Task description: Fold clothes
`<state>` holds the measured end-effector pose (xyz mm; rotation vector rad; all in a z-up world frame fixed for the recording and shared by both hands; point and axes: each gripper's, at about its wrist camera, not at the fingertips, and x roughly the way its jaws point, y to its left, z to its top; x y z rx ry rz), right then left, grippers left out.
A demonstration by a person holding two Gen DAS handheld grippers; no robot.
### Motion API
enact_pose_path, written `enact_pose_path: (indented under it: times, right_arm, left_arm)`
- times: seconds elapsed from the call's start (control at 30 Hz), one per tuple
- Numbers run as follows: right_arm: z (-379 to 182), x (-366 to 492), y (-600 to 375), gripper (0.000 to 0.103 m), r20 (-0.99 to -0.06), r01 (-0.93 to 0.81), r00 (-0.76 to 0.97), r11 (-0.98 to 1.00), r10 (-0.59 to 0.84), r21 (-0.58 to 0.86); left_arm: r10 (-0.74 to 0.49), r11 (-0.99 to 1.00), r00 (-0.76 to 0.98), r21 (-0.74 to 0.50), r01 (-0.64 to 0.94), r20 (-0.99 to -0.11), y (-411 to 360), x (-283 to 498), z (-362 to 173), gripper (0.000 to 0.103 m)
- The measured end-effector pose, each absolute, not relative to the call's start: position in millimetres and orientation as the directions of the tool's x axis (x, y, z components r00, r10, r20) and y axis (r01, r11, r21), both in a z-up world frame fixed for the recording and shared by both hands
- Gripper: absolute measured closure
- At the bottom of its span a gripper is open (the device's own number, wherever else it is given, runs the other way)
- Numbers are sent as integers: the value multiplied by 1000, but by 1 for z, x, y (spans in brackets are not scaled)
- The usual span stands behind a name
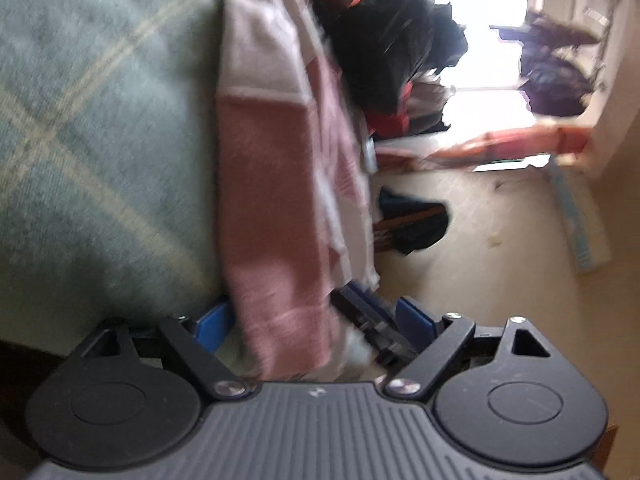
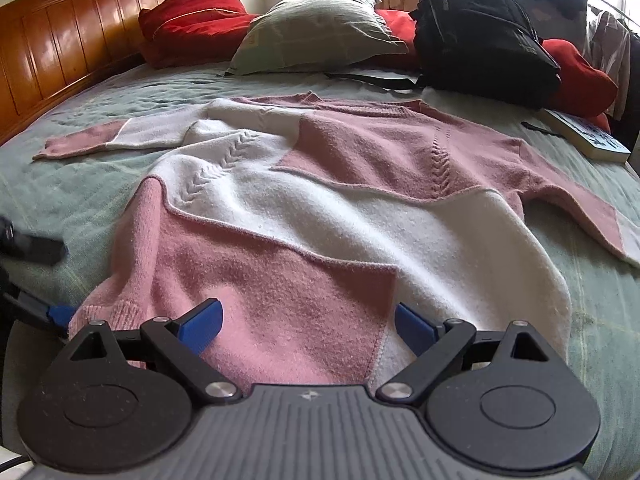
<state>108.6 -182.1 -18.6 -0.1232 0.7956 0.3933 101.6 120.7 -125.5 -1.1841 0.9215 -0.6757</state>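
Note:
A pink and white knit sweater (image 2: 320,208) lies spread flat on the green bedspread (image 2: 120,92), both sleeves out to the sides. My right gripper (image 2: 308,322) is open over the middle of the near hem, its blue fingers wide apart with the knit between them. In the blurred, tilted left wrist view, the sweater's edge (image 1: 272,200) runs between the blue fingers of my left gripper (image 1: 314,320), which is open at the hem corner. The right gripper's fingers (image 1: 368,312) show close beside it. The left gripper's blue fingertip (image 2: 60,314) appears at the hem's left corner.
A black backpack (image 2: 480,36), red cushions (image 2: 192,16), a grey pillow (image 2: 316,28) and a book (image 2: 588,136) lie at the far side of the bed. The wooden headboard (image 2: 60,40) runs along the left. Dark clothes (image 1: 412,220) lie on the floor beside the bed.

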Motion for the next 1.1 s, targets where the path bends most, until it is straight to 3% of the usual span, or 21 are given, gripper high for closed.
enact_pose_path:
  times: [0.13, 0.2, 0.3, 0.43, 0.5, 0.57, 0.6, 0.77, 1.1]
  right_arm:
    - [-17, 107, -186, 7, -712, -377, 638, 925, 291, 40]
    - [-17, 107, -187, 7, -711, -374, 640, 927, 291, 43]
    - [-17, 106, -188, 7, -711, -371, 641, 928, 291, 46]
    - [-17, 104, -189, 7, -709, -371, 641, 927, 293, 48]
    - [-19, 105, -190, 7, -713, -365, 639, 929, 290, 51]
    - [-21, 106, -191, 7, -716, -360, 636, 931, 289, 56]
    - [-22, 105, -191, 7, -716, -360, 634, 931, 291, 59]
    - [-23, 103, -192, 7, -717, -360, 634, 931, 290, 59]
    - [-13, 99, -195, 7, -694, -355, 657, 933, 295, 61]
  left_arm:
    - [-838, 198, 535, -973, 119, -105, 124, 98, -105, 16]
    - [-827, 253, 545, -958, 135, -142, 122, 101, -103, 16]
    - [-822, 297, 514, -955, 21, -244, 119, 110, -123, 17]
    - [-815, 280, 530, -960, 4, -235, 117, 107, -133, 23]
    - [-793, 300, 553, -954, -8, -255, 117, 108, -137, 41]
    - [-767, 344, 563, -938, -43, -307, 116, 109, -145, 86]
    - [-755, 357, 568, -932, -62, -327, 116, 108, -150, 92]
    - [-730, 381, 596, -923, -52, -335, 120, 101, -147, 98]
    - [-592, 616, 705, -784, 82, -391, 165, 75, -60, 98]
